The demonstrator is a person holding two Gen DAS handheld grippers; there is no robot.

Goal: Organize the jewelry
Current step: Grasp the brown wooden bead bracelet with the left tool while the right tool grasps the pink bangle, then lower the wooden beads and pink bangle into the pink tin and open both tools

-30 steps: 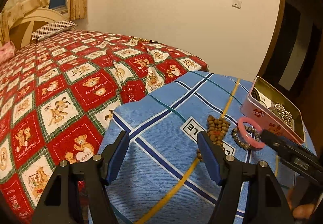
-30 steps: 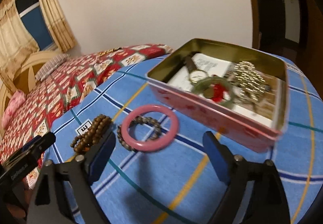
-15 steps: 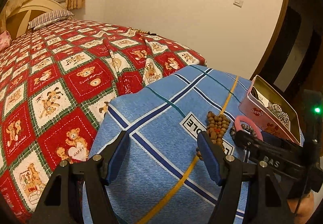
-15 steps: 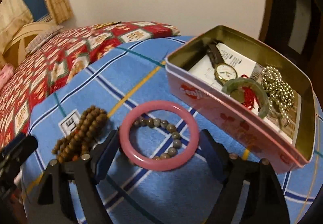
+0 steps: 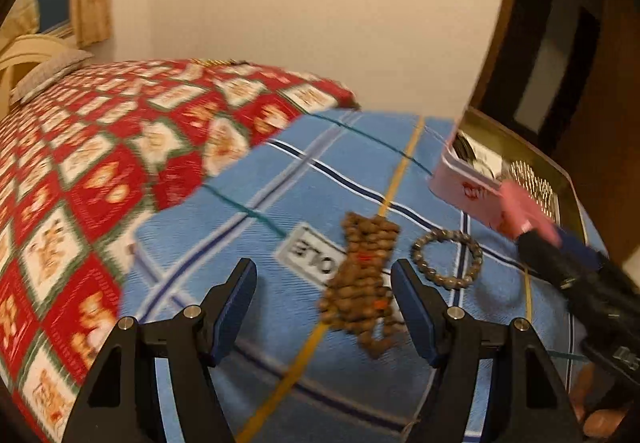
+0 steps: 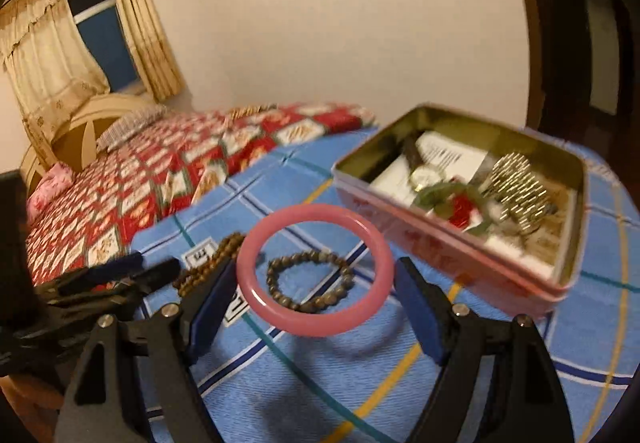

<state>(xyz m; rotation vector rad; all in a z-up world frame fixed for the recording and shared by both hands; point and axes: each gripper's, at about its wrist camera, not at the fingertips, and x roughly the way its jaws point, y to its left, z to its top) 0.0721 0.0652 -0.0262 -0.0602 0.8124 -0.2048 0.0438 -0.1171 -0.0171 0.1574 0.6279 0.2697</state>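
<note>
The right gripper [image 6: 316, 283] clamps the pink bangle [image 6: 315, 269] between its pads, lifted above the grey bead bracelet [image 6: 310, 280], with the open pink tin [image 6: 472, 211] ahead to its right, while the left gripper [image 5: 324, 307] stands wide, brown wooden beads [image 5: 364, 279] between its fingers

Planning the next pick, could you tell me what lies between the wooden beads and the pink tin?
The grey bead bracelet lies there on the blue cloth, plainest in the left wrist view.
</note>
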